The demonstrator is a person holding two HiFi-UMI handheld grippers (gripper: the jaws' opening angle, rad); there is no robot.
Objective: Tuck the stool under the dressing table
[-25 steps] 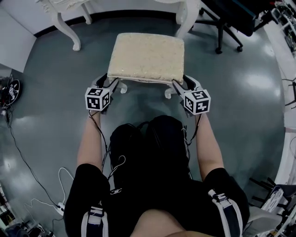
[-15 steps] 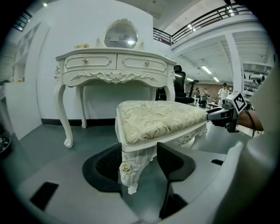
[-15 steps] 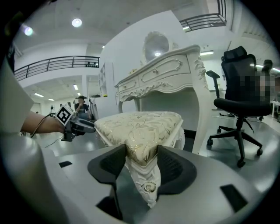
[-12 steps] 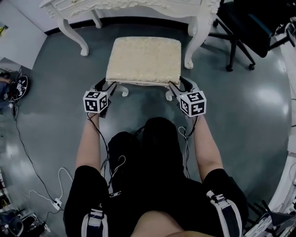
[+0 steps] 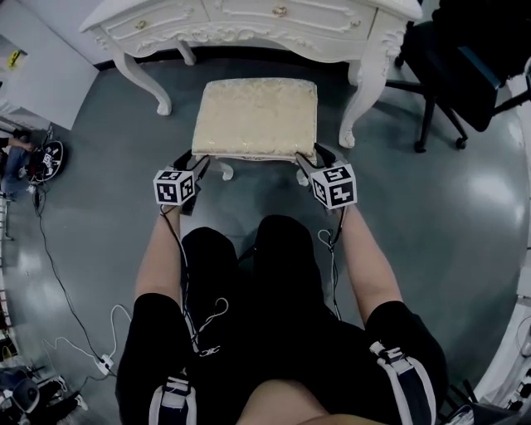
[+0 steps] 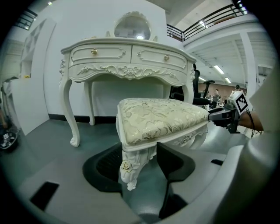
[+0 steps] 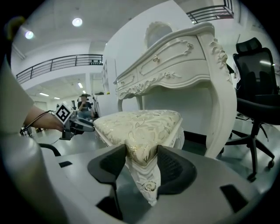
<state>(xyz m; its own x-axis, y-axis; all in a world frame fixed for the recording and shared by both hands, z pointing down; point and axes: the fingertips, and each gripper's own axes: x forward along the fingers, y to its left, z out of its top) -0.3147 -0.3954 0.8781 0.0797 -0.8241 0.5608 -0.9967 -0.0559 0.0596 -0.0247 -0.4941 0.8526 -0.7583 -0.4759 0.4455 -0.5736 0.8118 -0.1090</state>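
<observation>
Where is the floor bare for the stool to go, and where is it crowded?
Bare floor lies between the front legs of the dressing table, just beyond the stool. Crowded: office chair right of the table, cables along the left edge.

No words, numbers or brand marks can be read anywhere — only black-and-white square code patterns on the left marker cube [image 5: 175, 186] and right marker cube [image 5: 334, 185].
</observation>
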